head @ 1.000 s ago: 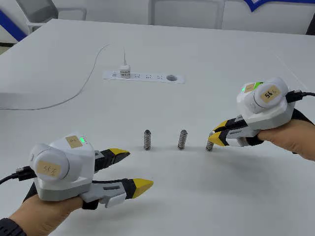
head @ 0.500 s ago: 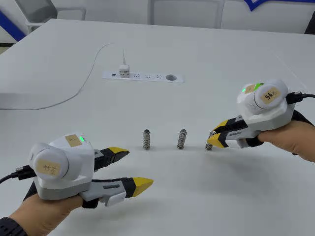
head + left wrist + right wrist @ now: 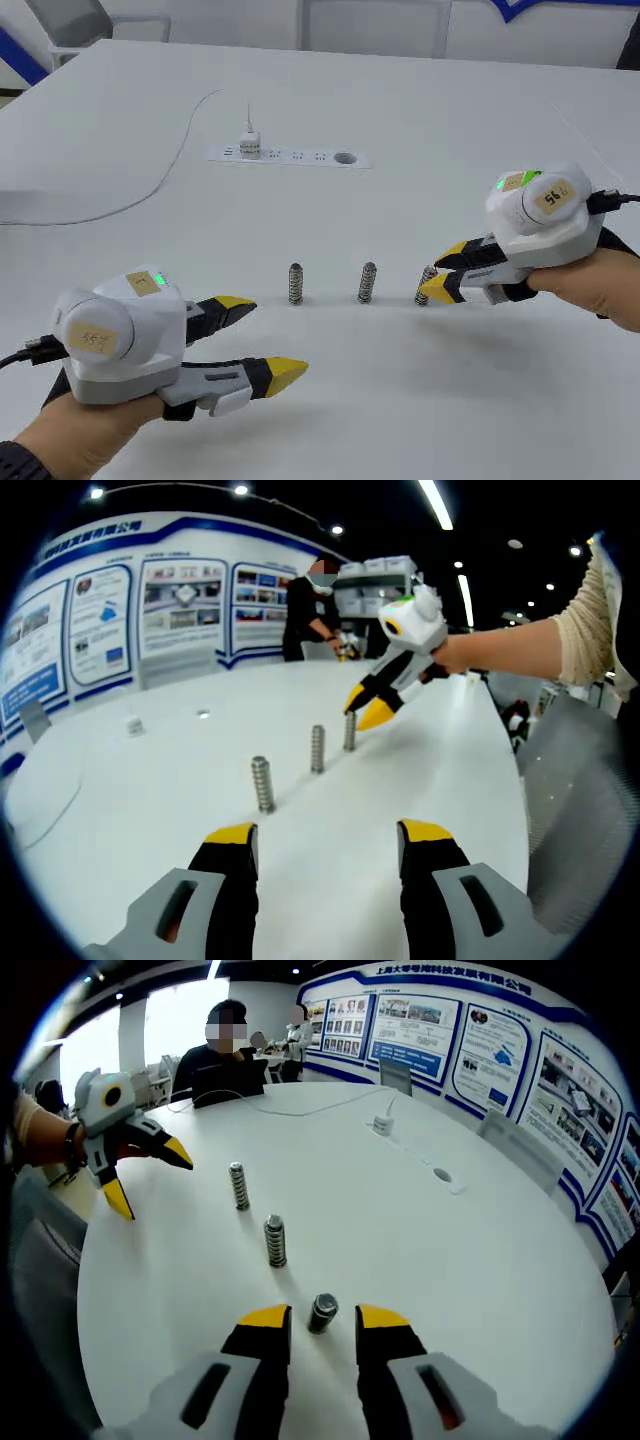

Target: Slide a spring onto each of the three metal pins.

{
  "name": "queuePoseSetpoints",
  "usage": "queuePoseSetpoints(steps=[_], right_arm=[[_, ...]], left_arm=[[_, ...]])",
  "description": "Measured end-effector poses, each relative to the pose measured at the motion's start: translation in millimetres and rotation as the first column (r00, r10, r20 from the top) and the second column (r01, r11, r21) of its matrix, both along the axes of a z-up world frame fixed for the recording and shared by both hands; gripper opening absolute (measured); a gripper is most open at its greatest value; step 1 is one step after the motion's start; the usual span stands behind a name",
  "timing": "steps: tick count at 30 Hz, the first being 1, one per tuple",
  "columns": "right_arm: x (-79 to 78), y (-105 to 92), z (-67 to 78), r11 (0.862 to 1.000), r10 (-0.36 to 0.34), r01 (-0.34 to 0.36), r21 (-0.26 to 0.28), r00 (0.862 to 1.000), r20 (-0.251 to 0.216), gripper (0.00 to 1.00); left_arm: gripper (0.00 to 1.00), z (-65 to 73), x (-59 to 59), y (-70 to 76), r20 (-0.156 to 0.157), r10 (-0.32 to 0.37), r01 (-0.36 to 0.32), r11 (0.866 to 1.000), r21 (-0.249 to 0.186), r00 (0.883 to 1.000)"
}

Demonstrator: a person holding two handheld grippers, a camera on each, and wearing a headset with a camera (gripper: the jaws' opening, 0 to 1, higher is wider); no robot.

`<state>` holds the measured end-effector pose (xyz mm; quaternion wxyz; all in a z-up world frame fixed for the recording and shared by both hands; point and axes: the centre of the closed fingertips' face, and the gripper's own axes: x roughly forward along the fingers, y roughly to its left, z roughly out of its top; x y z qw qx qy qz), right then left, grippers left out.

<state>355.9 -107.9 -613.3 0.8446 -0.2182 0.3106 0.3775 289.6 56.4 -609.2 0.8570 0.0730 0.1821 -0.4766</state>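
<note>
Fingertips of the right gripper (image 3: 434, 277) stand slightly apart on either side of the third spring (image 3: 319, 1322), with a sliver of gap each side. I judge they are steadying or seating it on its pin (image 3: 322, 1303) rather than squeezing it. The middle spring (image 3: 367, 282) and the far spring (image 3: 295, 283) stand upright in a row beside it on the white table (image 3: 420, 110). The left gripper (image 3: 325, 836) hangs wide open and empty near that row, likely kept clear of the work.

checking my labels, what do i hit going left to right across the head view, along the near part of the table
left gripper → left spring → middle spring → right gripper (third spring sits between its tips, so left out)
</note>
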Motion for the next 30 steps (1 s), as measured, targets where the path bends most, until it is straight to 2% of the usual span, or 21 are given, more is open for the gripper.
queuePoseSetpoints(steps=[23, 30], right_arm=[[-19.8, -3.3, 10.2, 0.995, -0.019, 0.016, 0.099, 0.999, 0.032, 0.43], [-28.1, -2.6, 15.2, 0.989, -0.020, 0.014, 0.149, 0.999, 0.039, 0.49]], left_arm=[[0.60, 1.2, 3.6, 4.7, -0.005, 0.020, -0.020, 1.000, -0.006, 1.000], [0.61, 1.4, 3.9, 5.3, -0.006, 0.026, -0.026, 1.000, -0.009, 1.000]])
